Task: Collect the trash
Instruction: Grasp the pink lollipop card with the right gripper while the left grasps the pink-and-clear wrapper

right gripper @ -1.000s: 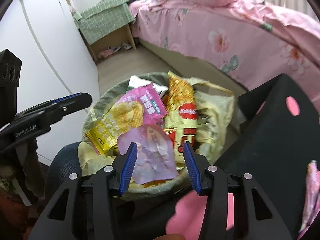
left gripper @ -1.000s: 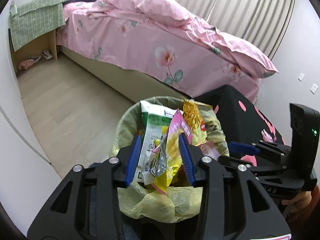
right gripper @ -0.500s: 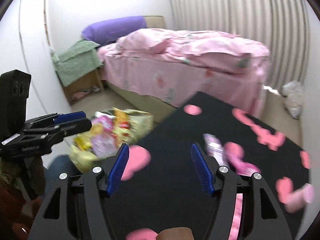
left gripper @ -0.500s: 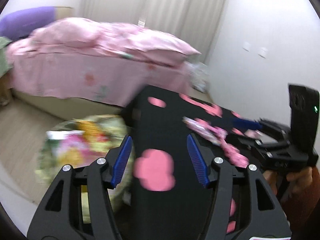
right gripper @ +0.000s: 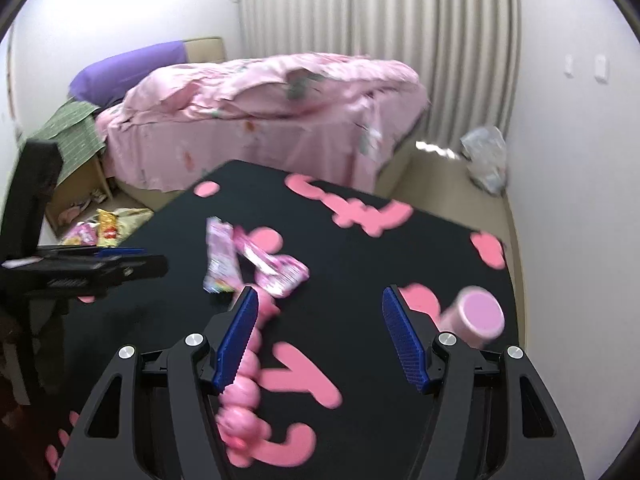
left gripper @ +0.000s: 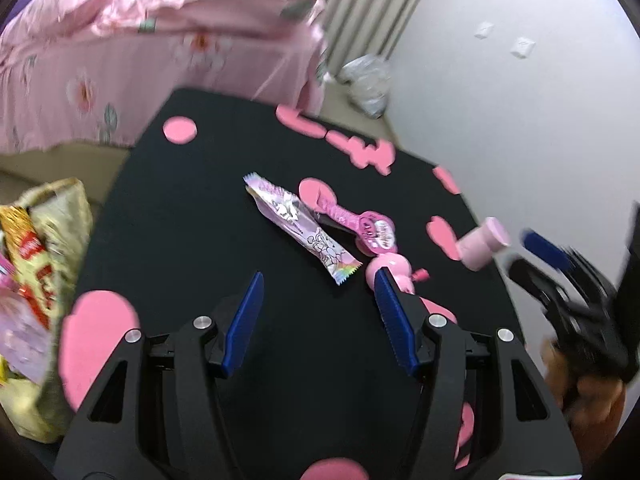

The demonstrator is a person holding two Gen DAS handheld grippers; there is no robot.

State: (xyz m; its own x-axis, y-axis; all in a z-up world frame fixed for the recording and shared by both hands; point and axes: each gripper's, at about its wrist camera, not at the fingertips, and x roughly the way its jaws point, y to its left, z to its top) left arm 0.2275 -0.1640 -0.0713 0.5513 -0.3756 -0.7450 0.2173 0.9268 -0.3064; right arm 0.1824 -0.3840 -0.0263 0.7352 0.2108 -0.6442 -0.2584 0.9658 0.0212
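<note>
A pale pink snack wrapper [left gripper: 301, 227] lies on the black table [left gripper: 192, 216] beside a bright pink lollipop-shaped packet [left gripper: 362, 229]. Both also show in the right wrist view, the wrapper [right gripper: 219, 258] and the packet [right gripper: 276, 270]. My left gripper [left gripper: 318, 280] is open and empty, just short of the wrapper. My right gripper [right gripper: 316, 294] is open and empty over the table. A trash bin [left gripper: 44, 280] stuffed with wrappers stands off the table's left edge.
A pink beaded toy [right gripper: 244, 384] lies under my right gripper's left finger. A pink cylinder cup [right gripper: 478, 316] lies at the table's right. A pink bed [right gripper: 260, 120] stands behind the table. A crumpled plastic bag [right gripper: 484, 156] sits on the floor by the wall.
Both grippers have swung from above the trash bin to over the black table. The left gripper let go of wrappers it held a second ago; both are now wide open.
</note>
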